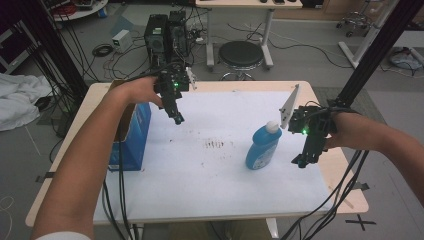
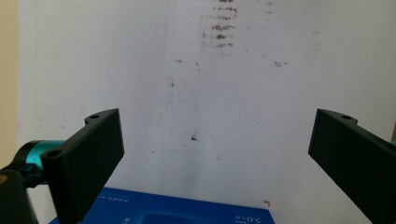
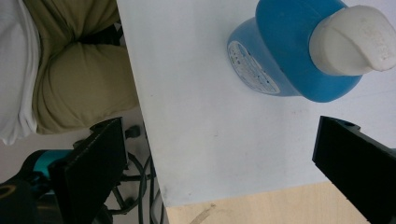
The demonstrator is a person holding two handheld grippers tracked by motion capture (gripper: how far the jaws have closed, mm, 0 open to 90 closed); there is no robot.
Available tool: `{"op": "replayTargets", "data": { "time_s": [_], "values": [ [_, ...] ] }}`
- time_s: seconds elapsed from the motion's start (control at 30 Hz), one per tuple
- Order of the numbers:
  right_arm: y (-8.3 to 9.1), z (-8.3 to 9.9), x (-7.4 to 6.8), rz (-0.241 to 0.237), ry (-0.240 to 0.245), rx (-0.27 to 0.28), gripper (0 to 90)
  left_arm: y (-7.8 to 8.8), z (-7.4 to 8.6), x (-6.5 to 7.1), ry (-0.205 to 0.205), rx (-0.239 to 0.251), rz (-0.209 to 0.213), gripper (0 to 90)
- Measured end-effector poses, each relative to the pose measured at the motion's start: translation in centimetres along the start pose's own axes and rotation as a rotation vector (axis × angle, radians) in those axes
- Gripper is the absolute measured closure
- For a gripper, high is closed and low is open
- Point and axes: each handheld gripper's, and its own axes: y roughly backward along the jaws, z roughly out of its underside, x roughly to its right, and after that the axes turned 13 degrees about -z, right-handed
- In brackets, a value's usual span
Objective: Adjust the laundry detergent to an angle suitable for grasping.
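High view, read from left to right: a blue box stands at the left edge of the table, its open top facing up and the person's left forearm passing over it. Just right of the box, above the far left part of the white sheet that covers the tabletop, the left gripper hangs clear of the surface with its jaws pointing down toward the sheet. In the left gripper view its two black jaws stand wide apart with nothing between them, so it is released and empty; below them lies the white sheet with its brown smudges, and the printed top of the blue box shows at the bottom edge. Toward the middle of the table in the high view the same smudges mark the sheet. Right of them stands the blue bottle with a white cap, upright on the sheet and touched by neither gripper. Just to the right of the bottle, near the table's right edge, the right gripper is held above the surface with its jaws angled downward, its grey three-cornered plate rising beside the bottle's cap. In the right gripper view its jaws are likewise spread wide and hold nothing; the blue bottle and its white cap lie ahead of them, apart from both jaws, with the edge of the white sheet nearby.
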Motion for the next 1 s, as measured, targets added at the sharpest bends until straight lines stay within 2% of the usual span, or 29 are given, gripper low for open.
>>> {"op": "replayTargets", "data": {
  "time_s": [0.43, 0.5, 0.53, 0.57, 0.6, 0.63, 0.67, 0.7, 0.73, 0.77, 0.8, 0.83, 0.87, 0.9, 0.93, 0.97, 1.0],
  "values": [
    [0.2, 0.3, -0.4, 0.007, 0.004, 0.006, 2.3, 0.4, -0.1, 0.0, 0.013, 0.024, -0.030, 3.4],
    [0.2, 0.3, -0.4, 0.008, 0.004, 0.010, 2.3, 0.5, -0.1, -0.1, 0.028, 0.039, -0.037, 3.4],
    [0.2, 0.4, -0.4, 0.008, 0.004, 0.011, 2.3, 0.5, 0.0, -0.2, 0.054, 0.062, -0.051, 3.4],
    [0.3, 0.4, -0.4, 0.010, -0.003, 0.012, 2.3, 0.5, 0.0, -0.2, 0.054, 0.062, -0.051, 3.4],
    [0.3, 0.5, -0.3, 0.006, -0.004, 0.017, 2.3, 0.6, 0.1, -0.4, 0.088, 0.100, -0.072, 3.4],
    [0.3, 0.5, -0.3, 0.006, -0.004, 0.017, 2.3, 0.6, 0.1, -0.4, 0.088, 0.100, -0.072, 3.4],
    [0.2, 0.6, -0.2, 0.005, -0.013, 0.025, 2.3, 0.4, 0.2, -0.5, 0.123, 0.142, -0.091, 3.4],
    [0.2, 0.7, -0.2, 0.005, -0.008, 0.023, 2.3, 0.4, 0.2, -0.5, 0.123, 0.142, -0.091, 3.4],
    [0.2, 0.7, -0.2, 0.005, -0.009, 0.019, 2.3, 0.2, 0.3, -0.5, 0.155, 0.190, -0.109, 3.4],
    [0.1, 0.7, -0.1, 0.006, -0.002, 0.017, 2.3, 0.2, 0.3, -0.5, 0.155, 0.190, -0.109, 3.4],
    [0.1, 0.7, -0.1, 0.007, -0.002, 0.016, 2.3, -0.1, 0.5, -0.6, 0.189, 0.236, -0.128, 3.4],
    [0.1, 0.7, -0.1, 0.006, -0.005, 0.013, 2.3, -0.1, 0.5, -0.6, 0.189, 0.236, -0.128, 3.4],
    [0.1, 0.7, 0.0, 0.004, -0.004, 0.015, 2.3, -0.4, 0.7, -0.6, 0.245, 0.291, -0.137, 3.4],
    [0.1, 0.6, 0.0, 0.004, -0.006, 0.019, 2.3, -0.4, 0.7, -0.6, 0.245, 0.291, -0.137, 3.4],
    [0.1, 0.6, 0.0, 0.005, -0.004, 0.016, 2.3, -0.9, 1.0, -0.5, 0.301, 0.367, -0.145, 3.4],
    [0.1, 0.6, 0.0, 0.005, -0.004, 0.016, 2.3, -0.9, 1.0, -0.5, 0.301, 0.367, -0.145, 3.4],
    [0.1, 0.6, 0.1, 0.004, -0.004, 0.015, 2.3, -1.2, 1.1, -0.4, 0.325, 0.399, -0.153, 3.4]
  ]
}}
